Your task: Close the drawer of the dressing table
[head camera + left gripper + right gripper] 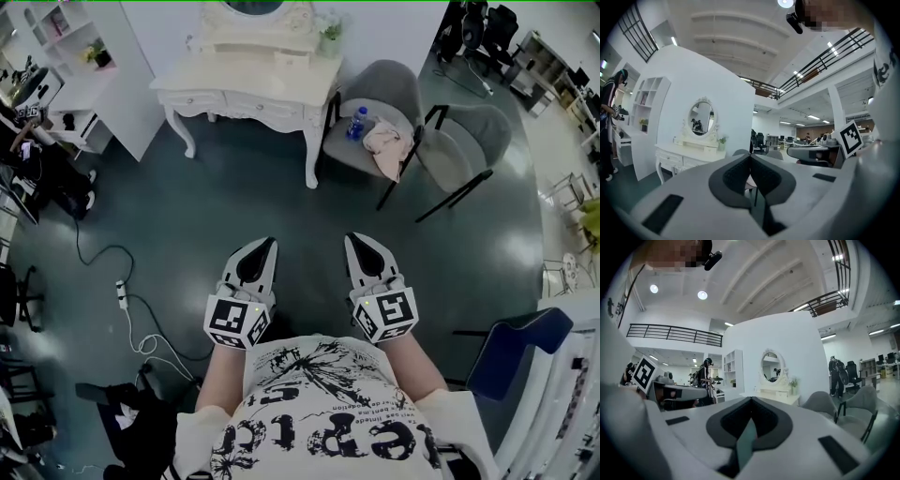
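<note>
The white dressing table (246, 86) with its oval mirror stands against the far wall, well ahead of me across bare dark floor. Its drawer fronts (234, 105) face me; from here I cannot tell whether one stands out. Held side by side at waist height, my left gripper (265, 244) and right gripper (354, 239) both point at the table, far from it. Each is shut with nothing between its jaws. The left gripper view has the table (677, 155) at the left beyond the closed tips (750, 157). In the right gripper view the table (780, 398) is just right of the closed tips (751, 400).
Two grey chairs (375, 94) (473, 141) stand right of the table; the nearer one carries a blue bottle (355, 122) and a cloth (386, 148). A white shelf unit (94, 80) is at the left, a power strip with cable (122, 295) lies on the floor, and a blue chair (511, 349) is near right.
</note>
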`<state>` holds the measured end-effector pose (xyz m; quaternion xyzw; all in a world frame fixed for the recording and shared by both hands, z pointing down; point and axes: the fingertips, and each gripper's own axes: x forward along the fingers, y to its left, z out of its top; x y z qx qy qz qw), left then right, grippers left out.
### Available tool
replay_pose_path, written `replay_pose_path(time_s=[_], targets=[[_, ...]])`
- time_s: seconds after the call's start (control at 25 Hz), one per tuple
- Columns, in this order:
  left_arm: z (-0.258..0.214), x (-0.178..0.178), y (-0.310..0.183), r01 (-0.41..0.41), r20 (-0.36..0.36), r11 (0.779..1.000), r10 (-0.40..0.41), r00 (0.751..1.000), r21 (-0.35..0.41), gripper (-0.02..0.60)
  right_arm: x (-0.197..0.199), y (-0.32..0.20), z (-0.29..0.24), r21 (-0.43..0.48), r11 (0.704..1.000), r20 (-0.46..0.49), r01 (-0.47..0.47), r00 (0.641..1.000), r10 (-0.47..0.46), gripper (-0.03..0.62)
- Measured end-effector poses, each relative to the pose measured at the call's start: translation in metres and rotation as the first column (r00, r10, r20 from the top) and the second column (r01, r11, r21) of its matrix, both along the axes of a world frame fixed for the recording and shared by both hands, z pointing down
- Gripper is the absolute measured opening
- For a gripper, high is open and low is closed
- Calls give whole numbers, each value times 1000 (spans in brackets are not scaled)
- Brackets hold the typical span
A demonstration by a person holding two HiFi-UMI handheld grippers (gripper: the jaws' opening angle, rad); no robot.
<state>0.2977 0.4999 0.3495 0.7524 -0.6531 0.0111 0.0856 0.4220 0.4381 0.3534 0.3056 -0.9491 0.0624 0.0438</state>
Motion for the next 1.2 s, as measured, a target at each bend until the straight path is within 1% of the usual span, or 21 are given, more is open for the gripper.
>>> replay_pose_path(time_s=[0.16,0.32,0.44,0.68,0.84,0.92,1.04,1.2], targets=[[8,-10,-7,-17,-10,1000,17,1000,-11,20,-12,-6,11,-37,999,-5,-1,1000,1,15],[14,-38,-18,-24,-20,1000,24,1000,-17,20,-43,-19,16,-37,999,-20,-6,1000,6,15],[19,-74,-31,-32,-23,999,32,999,-17,20,-76,-35,25,-38,999,-49,-32,998,30,16],[16,-164,-70,-73,-29,997,73,997,-11,20,-160,-72,27,-29,995,-72,-92,993,90,16],[9,-212,-91,-105,-27,994,105,994,-6,20,-207,-89,22,-8,995,-92,-103,991,102,17],[6,-236,-101,-95,-39,995,95,995,0,20,-231,-98,22,5,995,-103,-98,990,98,17],[14,-262,-113,-79,-75,997,78,994,-13,20,-257,-113,28,5,996,-117,-88,989,88,17],[26,-287,-131,-58,-65,998,55,996,-40,20,-281,-141,37,-10,997,-116,-79,990,77,17]])
